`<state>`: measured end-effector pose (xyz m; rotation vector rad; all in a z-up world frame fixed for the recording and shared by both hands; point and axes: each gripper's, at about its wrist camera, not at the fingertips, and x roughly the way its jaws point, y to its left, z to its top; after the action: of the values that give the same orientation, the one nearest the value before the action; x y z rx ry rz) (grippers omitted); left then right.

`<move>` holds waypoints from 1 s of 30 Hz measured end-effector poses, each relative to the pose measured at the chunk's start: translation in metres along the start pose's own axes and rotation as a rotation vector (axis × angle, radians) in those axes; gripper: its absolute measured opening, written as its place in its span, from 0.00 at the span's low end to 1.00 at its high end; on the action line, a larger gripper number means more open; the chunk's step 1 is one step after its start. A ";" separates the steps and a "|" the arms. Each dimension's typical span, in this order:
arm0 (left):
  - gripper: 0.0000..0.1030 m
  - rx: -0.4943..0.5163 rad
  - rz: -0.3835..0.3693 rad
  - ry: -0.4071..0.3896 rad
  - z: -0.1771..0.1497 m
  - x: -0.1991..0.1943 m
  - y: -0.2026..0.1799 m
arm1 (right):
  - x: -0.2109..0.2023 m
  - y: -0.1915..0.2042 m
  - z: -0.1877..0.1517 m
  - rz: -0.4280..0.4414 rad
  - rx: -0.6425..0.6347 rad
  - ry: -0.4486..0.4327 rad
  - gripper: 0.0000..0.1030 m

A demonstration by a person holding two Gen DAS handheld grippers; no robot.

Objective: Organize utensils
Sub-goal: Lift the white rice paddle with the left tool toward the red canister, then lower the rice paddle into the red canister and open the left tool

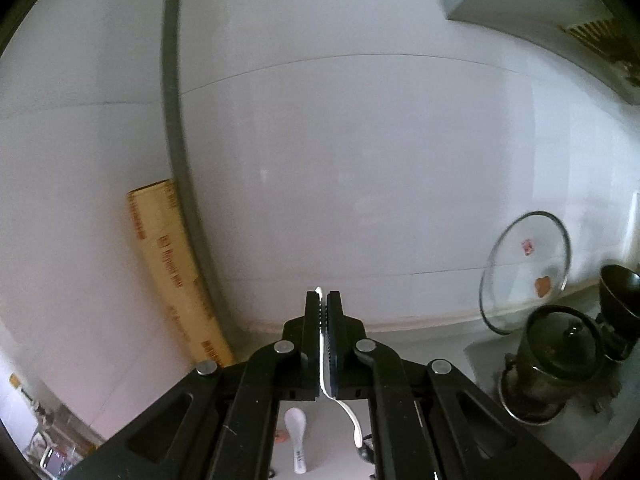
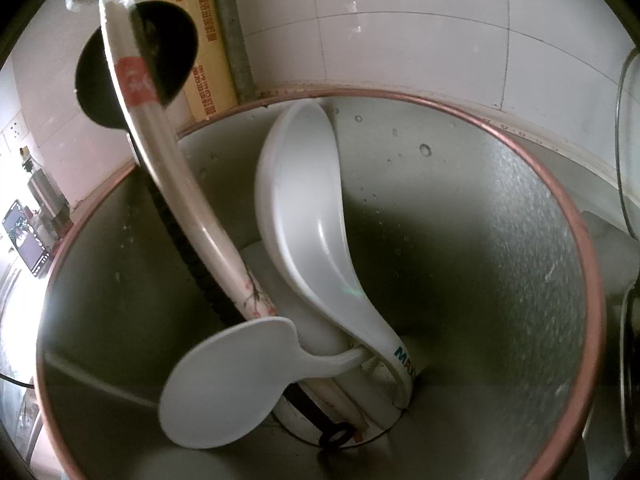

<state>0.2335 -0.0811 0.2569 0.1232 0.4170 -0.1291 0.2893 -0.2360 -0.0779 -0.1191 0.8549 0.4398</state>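
1. White spoon (image 1: 322, 354), seen edge-on, was pinched between the pressed-together jaws of the left gripper (image 1: 323, 300), raised before a tiled wall (image 1: 360, 160).
2. Another white spoon (image 1: 296, 440) lay on the counter below.
3. Right gripper was out of sight; its state could not be told.
4. Its camera looked into a metal holder (image 2: 500, 240) containing a ceramic soup spoon (image 2: 308, 200), a rice paddle (image 2: 224, 384) and a black ladle (image 2: 136, 60).

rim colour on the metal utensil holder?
Copper-pink rim; best seen in the right wrist view.
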 end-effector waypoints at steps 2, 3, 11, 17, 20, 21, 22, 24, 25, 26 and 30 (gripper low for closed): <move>0.03 0.015 -0.028 -0.001 0.003 0.002 -0.009 | 0.000 0.000 0.000 0.000 0.001 0.000 0.91; 0.03 0.023 -0.039 -0.001 0.004 0.005 -0.012 | 0.000 0.000 0.000 0.000 0.001 0.000 0.91; 0.03 0.071 -0.110 0.038 -0.002 0.012 -0.050 | 0.002 0.001 0.002 -0.003 0.001 0.002 0.91; 0.03 0.084 -0.138 0.084 -0.013 0.026 -0.066 | 0.002 0.002 0.003 -0.001 -0.001 0.000 0.91; 0.03 0.075 -0.152 0.128 -0.021 0.034 -0.070 | 0.002 0.002 0.002 0.002 -0.002 -0.001 0.91; 0.03 0.072 -0.155 0.139 -0.024 0.038 -0.071 | 0.002 0.002 0.002 0.003 -0.002 -0.001 0.91; 0.03 0.070 -0.157 0.149 -0.027 0.041 -0.072 | 0.001 0.001 0.001 0.004 -0.002 -0.002 0.91; 0.03 0.067 -0.162 0.172 -0.035 0.046 -0.074 | 0.001 0.001 0.001 0.005 -0.004 -0.003 0.91; 0.03 0.066 -0.166 0.184 -0.038 0.049 -0.075 | 0.001 0.001 0.001 0.005 -0.004 -0.003 0.91; 0.03 0.066 -0.167 0.197 -0.042 0.052 -0.077 | 0.001 0.001 0.001 0.004 -0.004 -0.003 0.91; 0.03 0.050 -0.177 0.254 -0.060 0.065 -0.079 | 0.001 0.002 0.001 0.005 -0.003 -0.004 0.91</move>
<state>0.2566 -0.1563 0.1689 0.1529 0.6783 -0.3000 0.2899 -0.2340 -0.0783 -0.1196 0.8511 0.4456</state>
